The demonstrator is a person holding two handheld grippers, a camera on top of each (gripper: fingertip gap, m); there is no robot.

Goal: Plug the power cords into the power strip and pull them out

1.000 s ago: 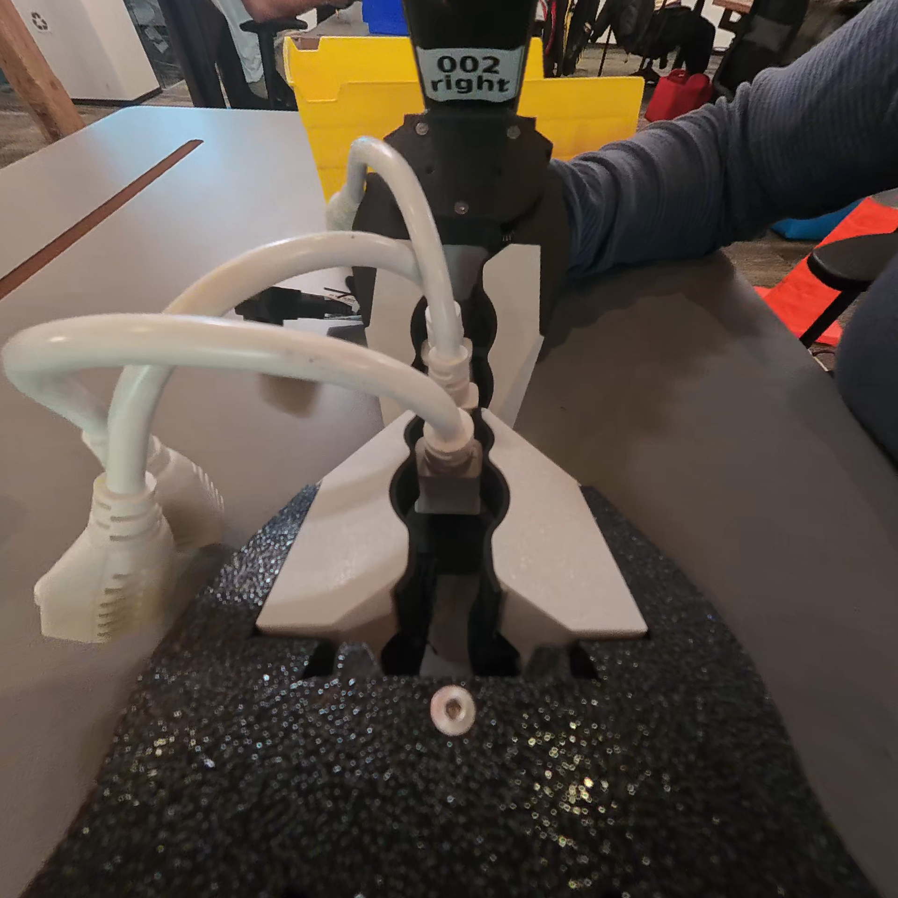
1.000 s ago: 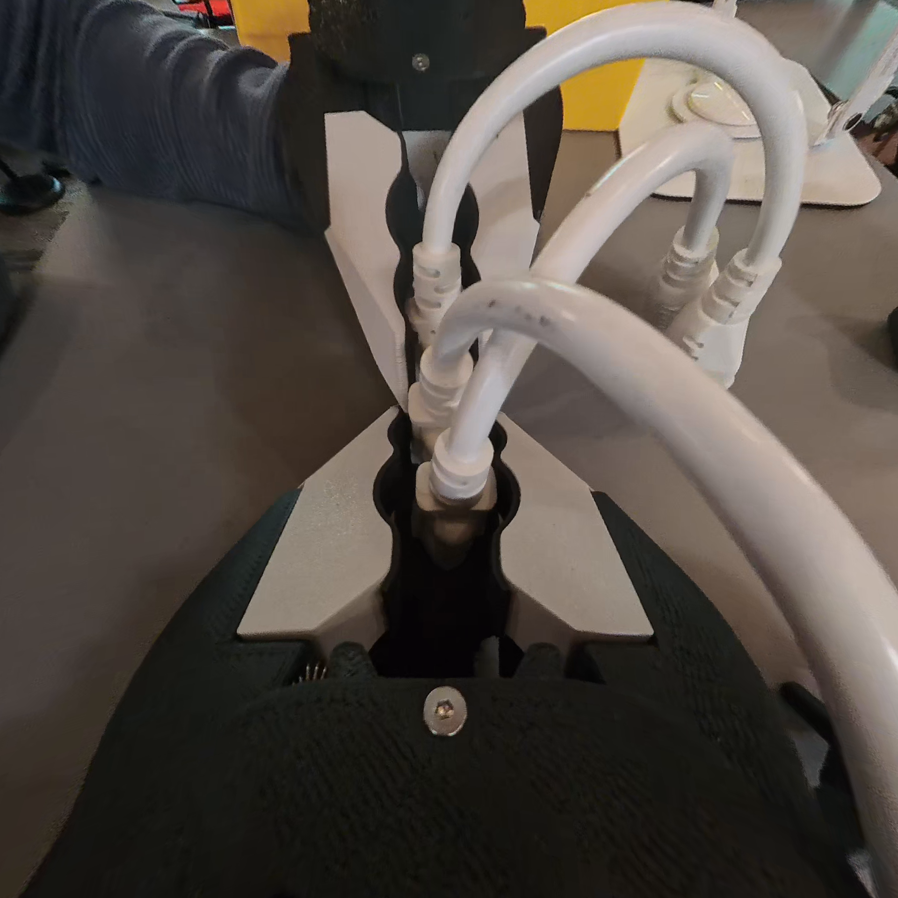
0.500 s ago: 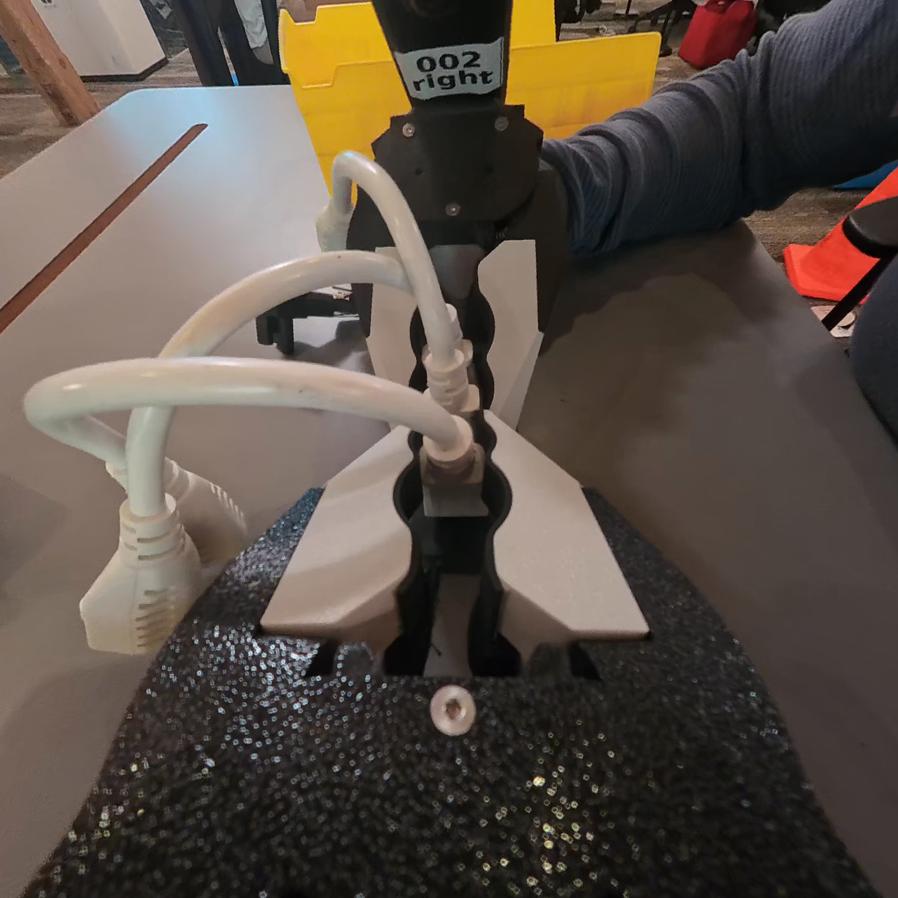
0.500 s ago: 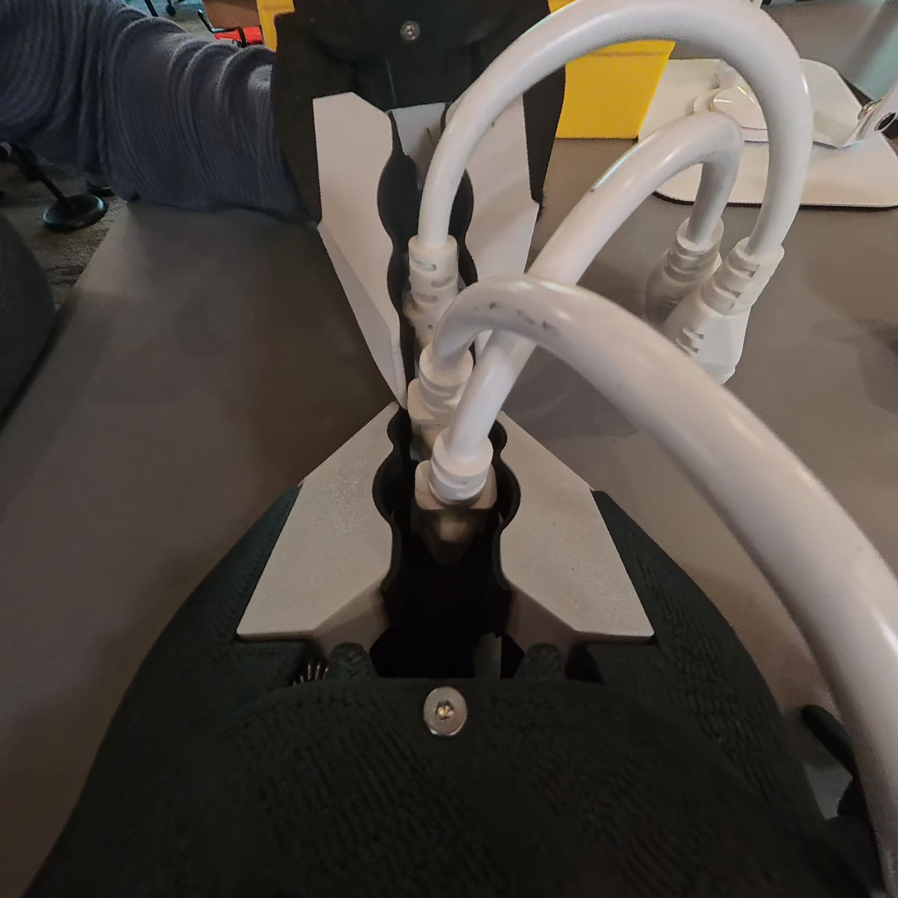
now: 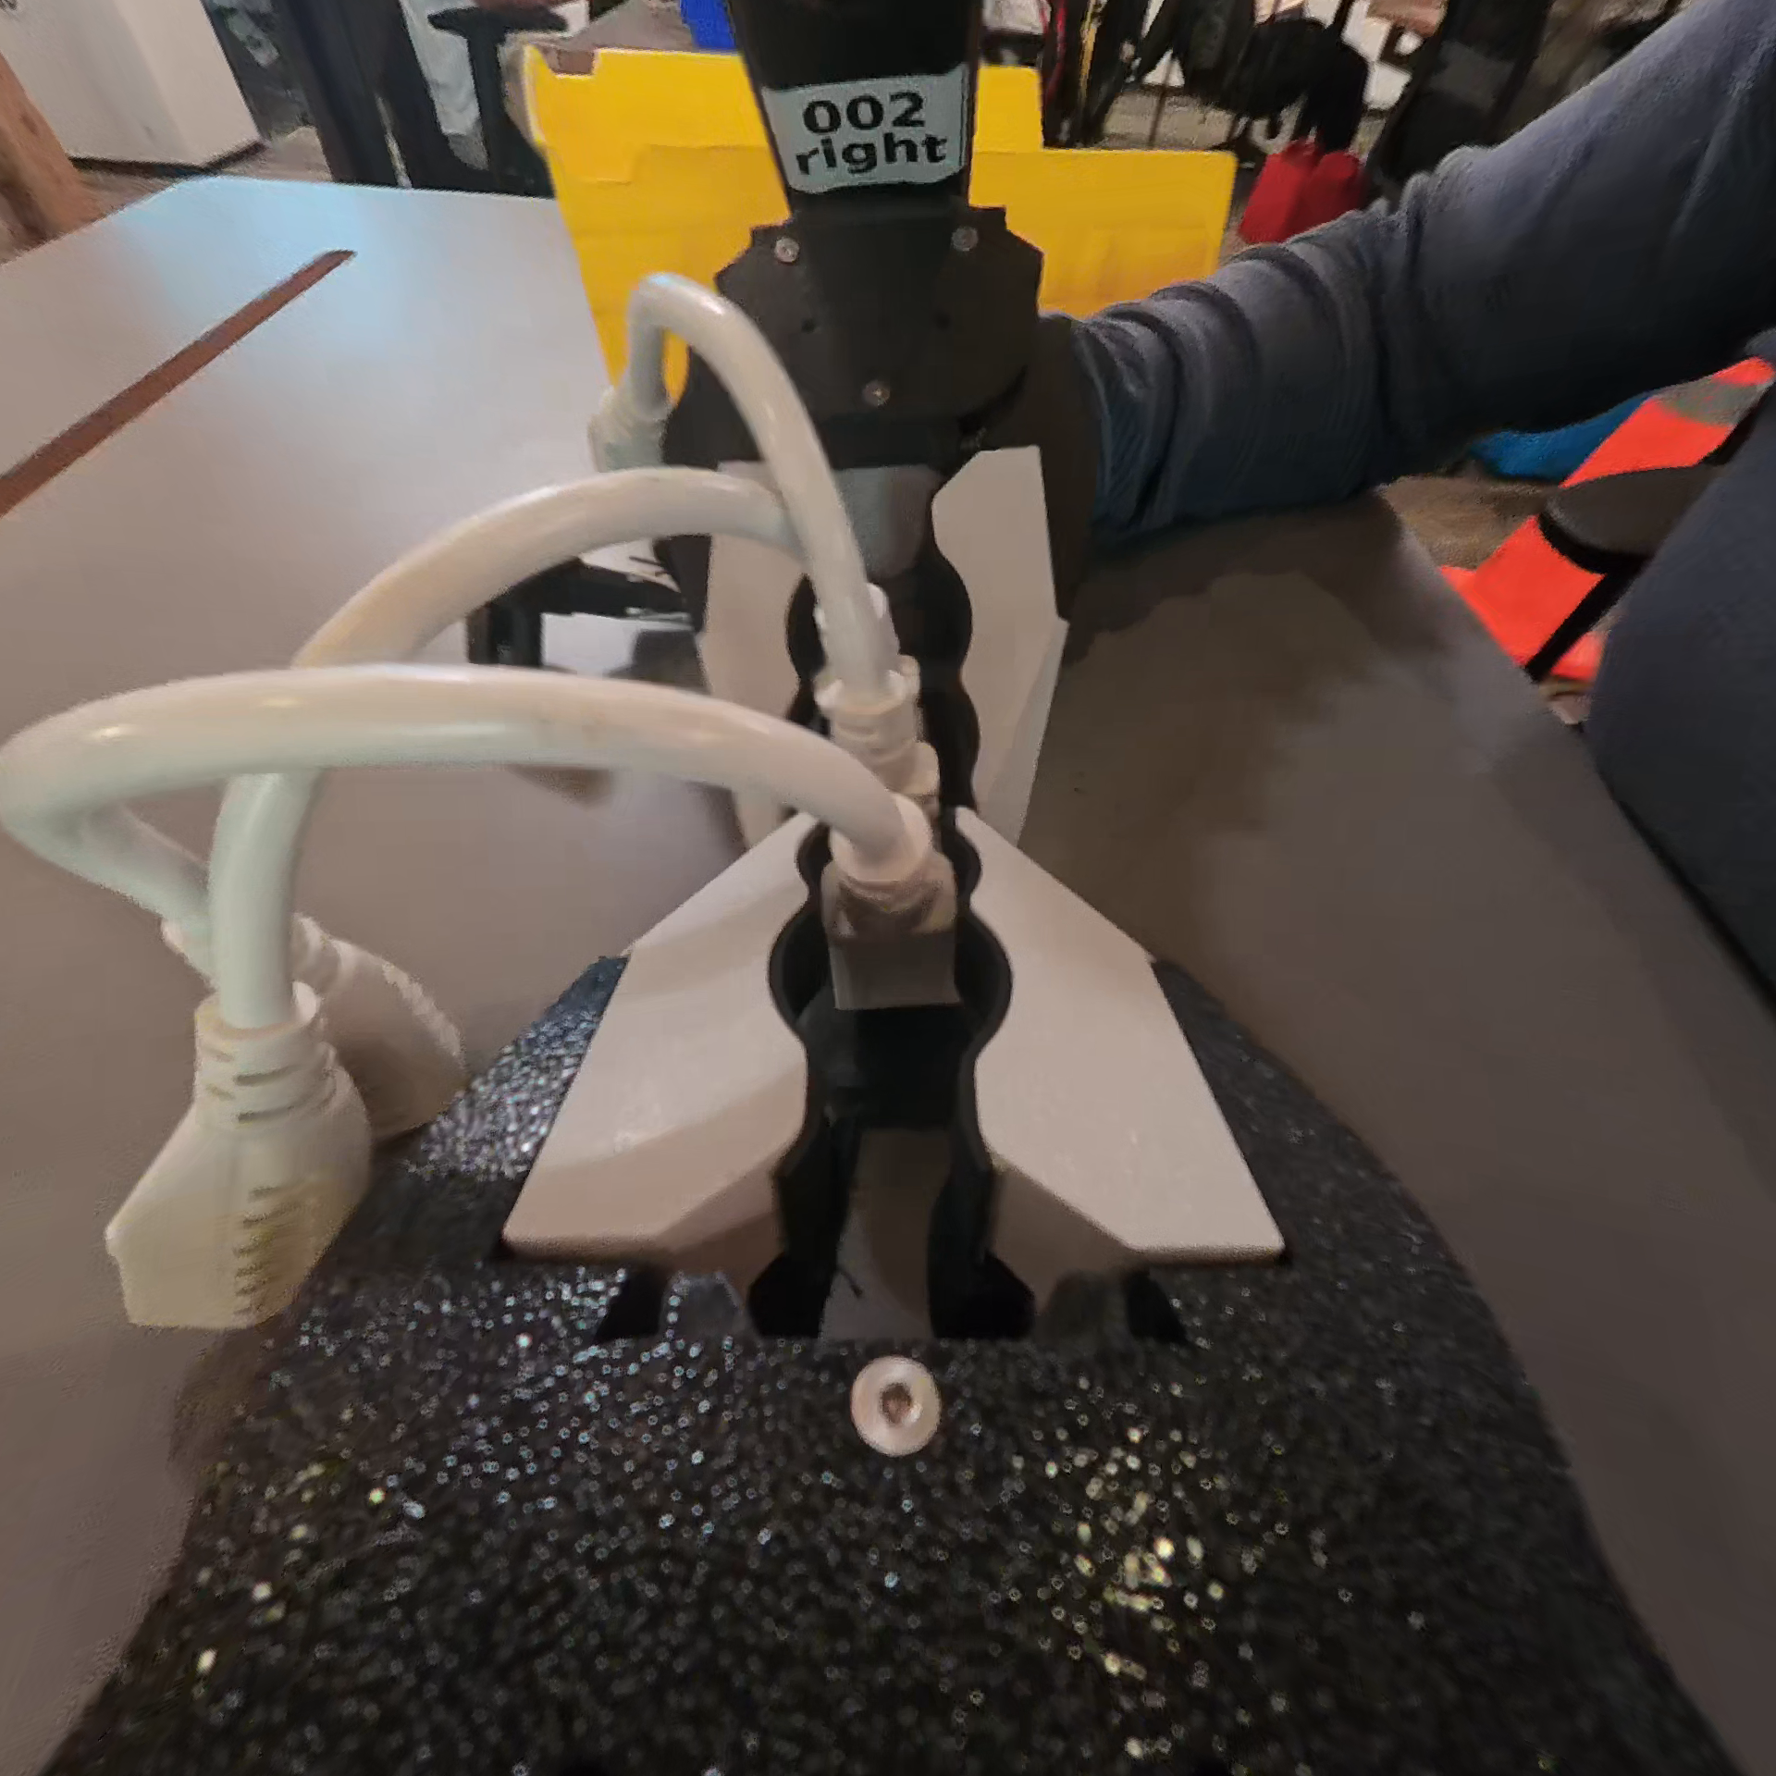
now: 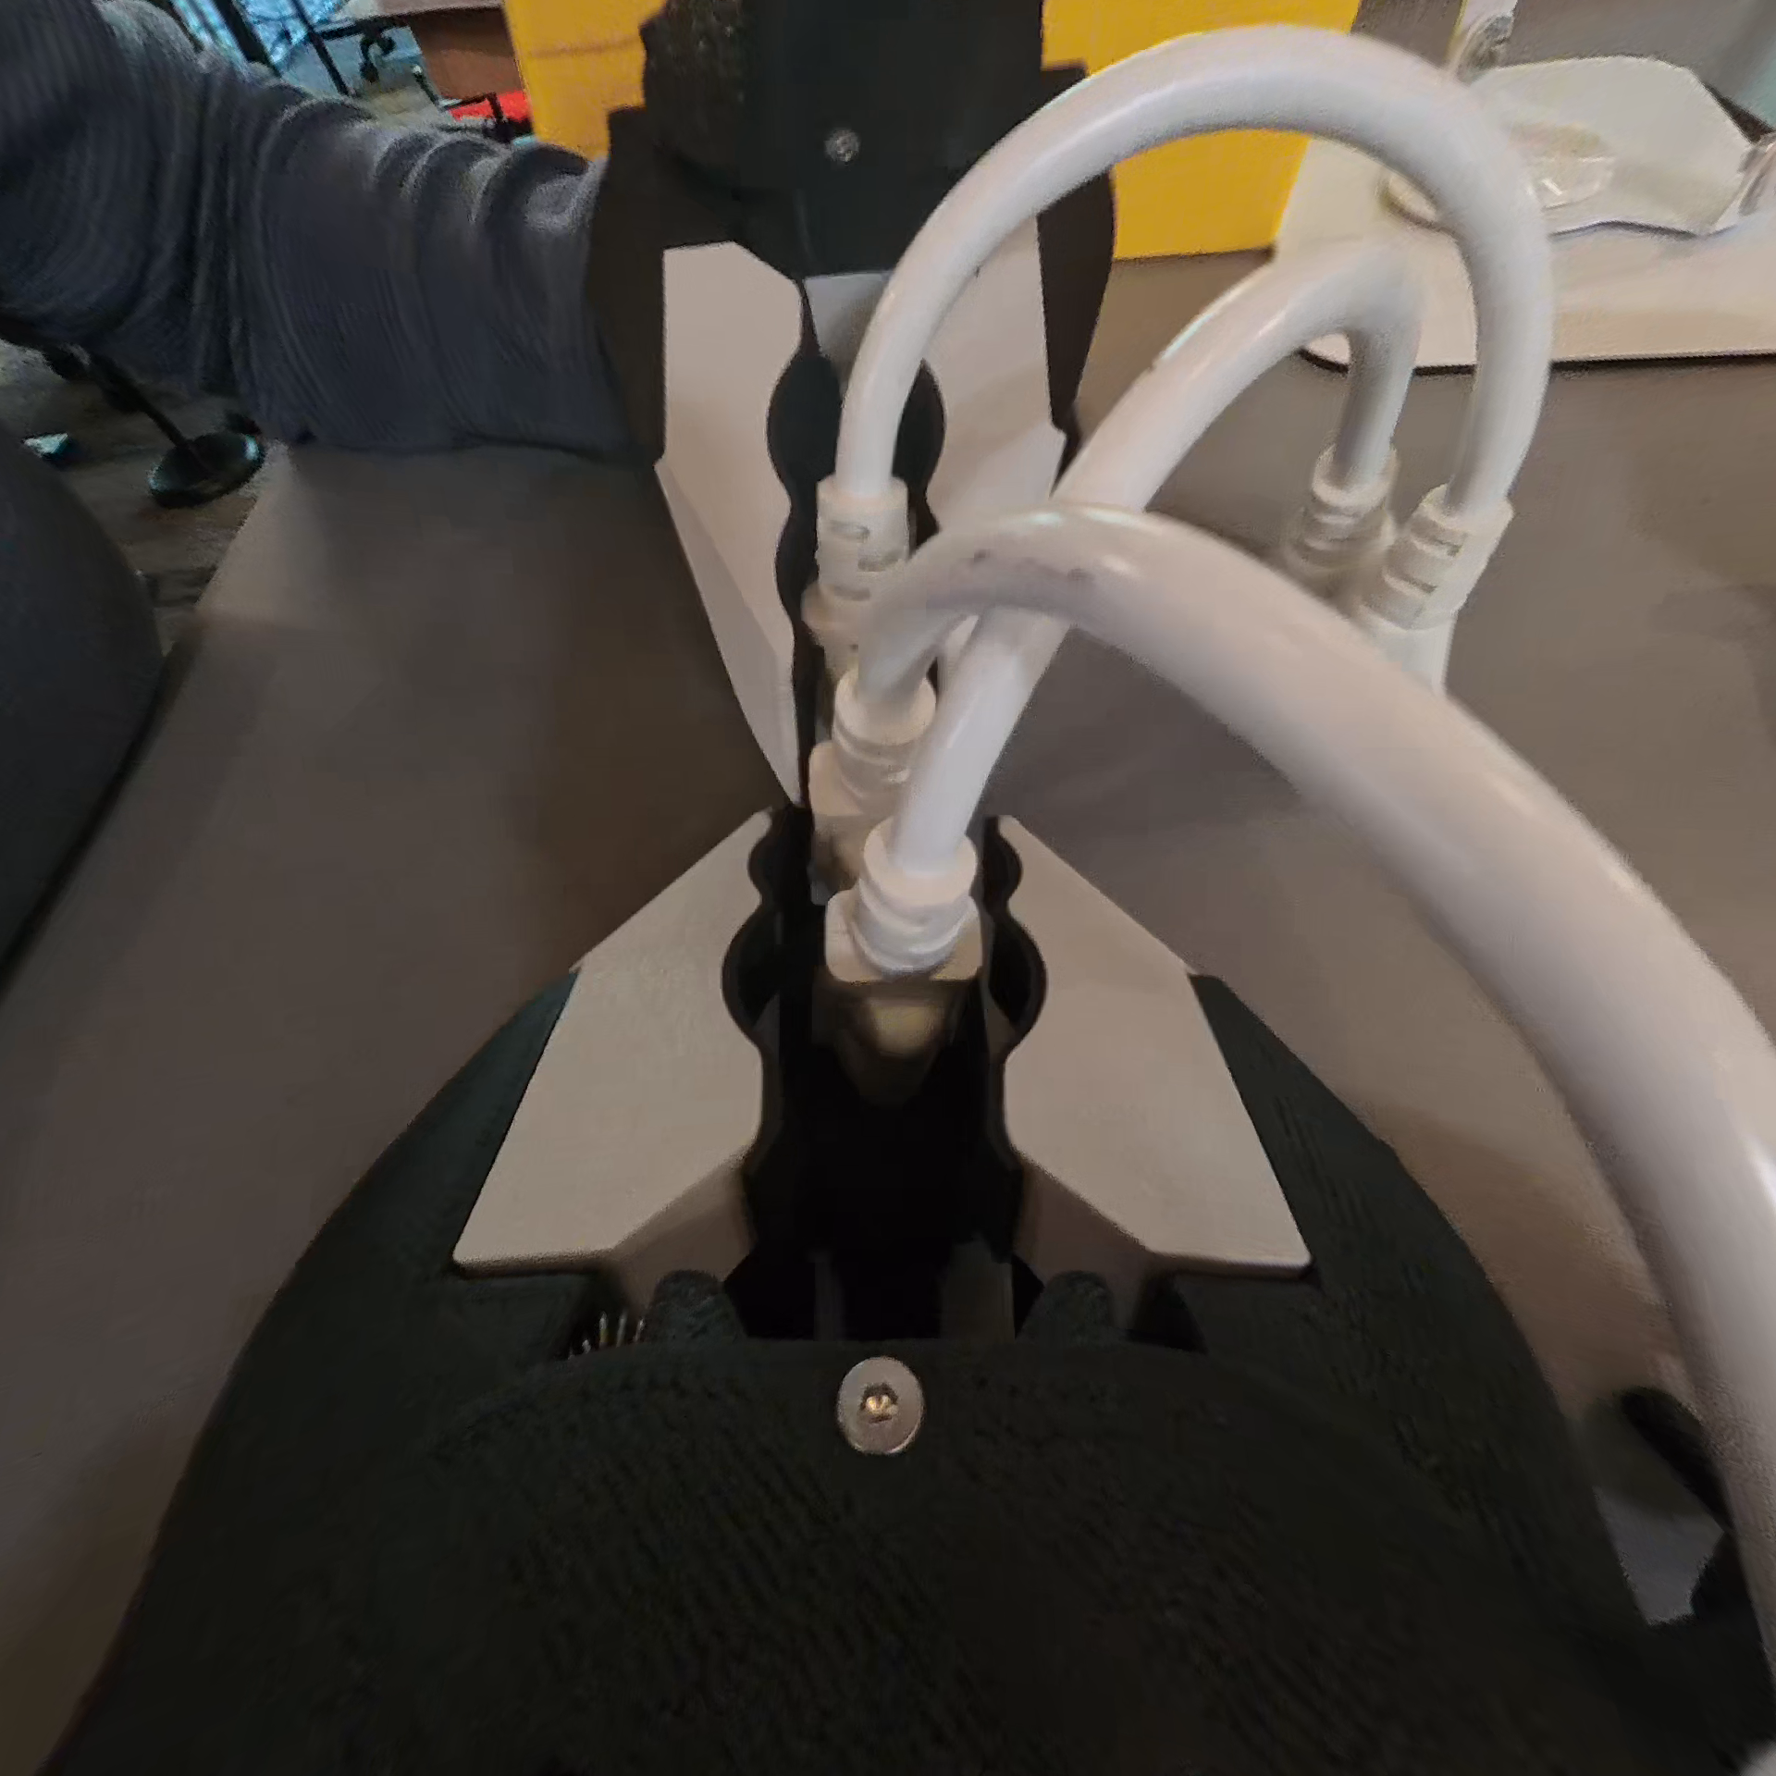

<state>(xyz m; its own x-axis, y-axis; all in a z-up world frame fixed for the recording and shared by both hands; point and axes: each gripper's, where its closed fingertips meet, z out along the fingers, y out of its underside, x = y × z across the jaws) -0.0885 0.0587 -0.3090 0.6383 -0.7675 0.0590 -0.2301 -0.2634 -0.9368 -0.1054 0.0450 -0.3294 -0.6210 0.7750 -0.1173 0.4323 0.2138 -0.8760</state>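
Note:
Three white power cords arch up from a narrow power strip held between my two grippers, which face each other. My left gripper is shut on the strip's near end, right by the nearest plug. My right gripper is shut on the opposite end; its fingers show in the left wrist view. The cords' free socket ends hang to the left above the grey table; they also show in the right wrist view. Most of the strip is hidden by the fingers and plugs.
A yellow bin stands behind the table. A person's dark blue sleeve reaches in from the right. A white pad lies at the far right of the table. An orange-red object sits beyond the table's right edge. Only a small space, under 4 cm, lies between the two pairs of fingers.
Both grippers stay shut on the strip. The held assembly has shifted slightly, and the hanging socket ends have swung a little.

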